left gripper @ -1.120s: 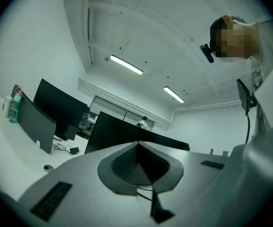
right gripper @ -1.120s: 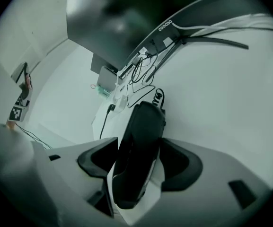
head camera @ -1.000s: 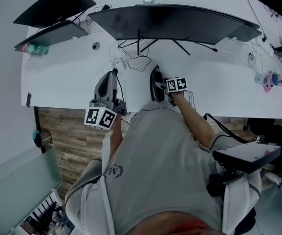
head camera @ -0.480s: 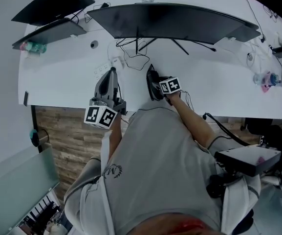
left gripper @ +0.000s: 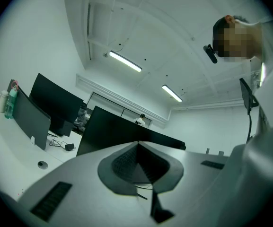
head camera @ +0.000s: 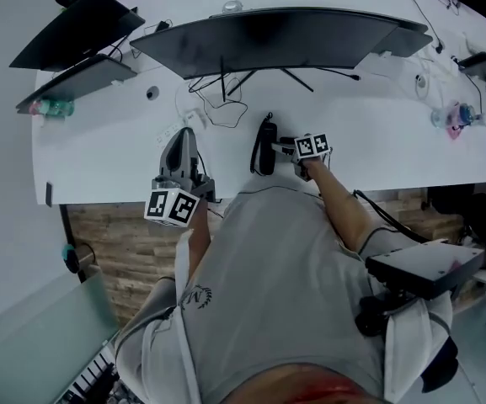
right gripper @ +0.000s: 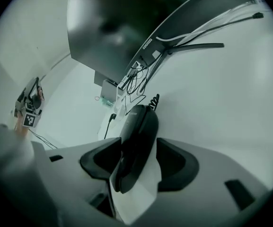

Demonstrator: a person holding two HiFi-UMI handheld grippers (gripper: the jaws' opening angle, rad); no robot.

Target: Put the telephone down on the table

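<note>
Hovering at the left over the white table (head camera: 108, 133), the left gripper (head camera: 184, 135) has its jaws pressed together on nothing. Right of it, the black telephone (head camera: 264, 148) stands between the jaws of the right gripper (head camera: 283, 148), which have just been closing and pinch it near the table's front edge.

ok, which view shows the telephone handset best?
Right gripper view: the telephone handset fills the centre, clamped between the right tongs, which have just been closing. Head view shows it only as a small dark shape near the table edge. Left gripper view doesn't show it.
</note>
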